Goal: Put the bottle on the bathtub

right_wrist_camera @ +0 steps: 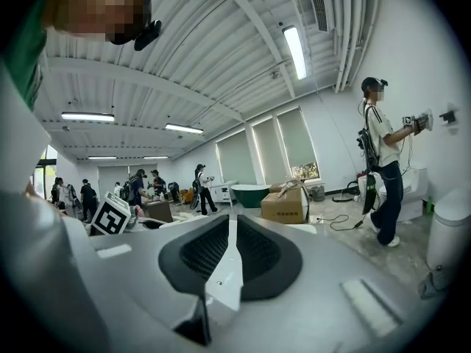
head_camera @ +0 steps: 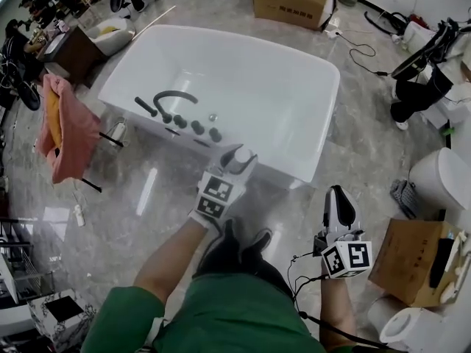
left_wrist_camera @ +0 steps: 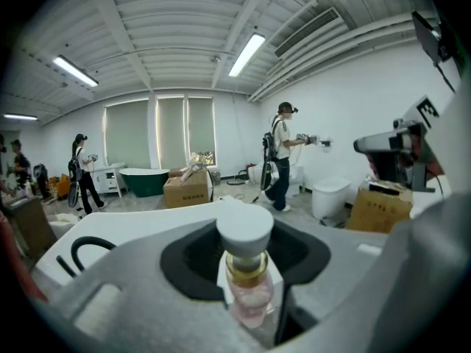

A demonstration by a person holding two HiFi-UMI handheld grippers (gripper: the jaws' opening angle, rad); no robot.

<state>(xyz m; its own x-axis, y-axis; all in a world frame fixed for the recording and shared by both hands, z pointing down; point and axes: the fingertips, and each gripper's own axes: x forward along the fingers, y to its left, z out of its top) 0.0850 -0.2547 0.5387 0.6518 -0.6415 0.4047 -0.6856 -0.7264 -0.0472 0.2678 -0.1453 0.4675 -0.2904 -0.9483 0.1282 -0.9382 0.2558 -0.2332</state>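
A small bottle (left_wrist_camera: 246,282) of pink liquid with a gold neck and a white cap (head_camera: 243,156) stands upright between the jaws of my left gripper (head_camera: 237,159), which is shut on it. The left gripper hovers at the near rim of the white bathtub (head_camera: 309,65), just right of the black tap set (head_camera: 176,109). In the left gripper view the bathtub (left_wrist_camera: 125,230) lies behind the bottle. My right gripper (head_camera: 340,208) hangs over the marble floor to the right of the tub; its jaws are closed together with nothing between them (right_wrist_camera: 232,267).
A pink towel (head_camera: 65,127) hangs on a rack left of the tub. Cardboard boxes (head_camera: 293,2) (head_camera: 412,259) stand beyond the tub and at the right. Cables (head_camera: 360,50) trail on the floor. Other people (left_wrist_camera: 278,160) work across the room. My shoes (head_camera: 239,245) are below the tub.
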